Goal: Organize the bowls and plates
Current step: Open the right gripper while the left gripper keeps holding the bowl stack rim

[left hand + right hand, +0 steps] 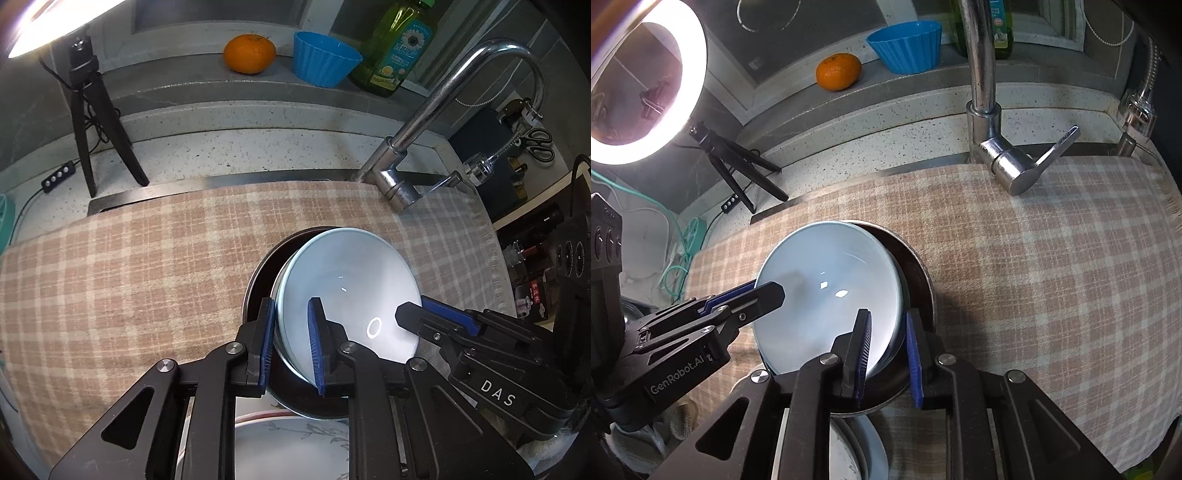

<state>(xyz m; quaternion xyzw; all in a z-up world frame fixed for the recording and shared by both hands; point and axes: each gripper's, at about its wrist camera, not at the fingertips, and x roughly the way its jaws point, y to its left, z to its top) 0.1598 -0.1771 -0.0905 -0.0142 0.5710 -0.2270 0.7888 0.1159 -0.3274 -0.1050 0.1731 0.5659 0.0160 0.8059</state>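
Observation:
A pale blue bowl (pixel 347 288) sits tilted inside a dark metal bowl (pixel 258 280) on the checked cloth. My left gripper (pixel 291 343) straddles the blue bowl's left rim, one finger inside and one outside between the two bowls. My right gripper (pixel 886 354) straddles the blue bowl (pixel 827 291) at its right rim, one finger inside and one in the gap to the dark bowl (pixel 919 273). Both look closed on the rim. A white patterned plate (pixel 295 446) lies below the bowls, partly hidden by the gripper.
The checked cloth (pixel 129 277) covers the sink area. A faucet (pixel 424 129) stands behind, with an orange (pixel 249 53), a blue cup (pixel 325 59) and a green bottle (pixel 399 44) on the ledge. A tripod (pixel 92 122) with a ring light stands at the left.

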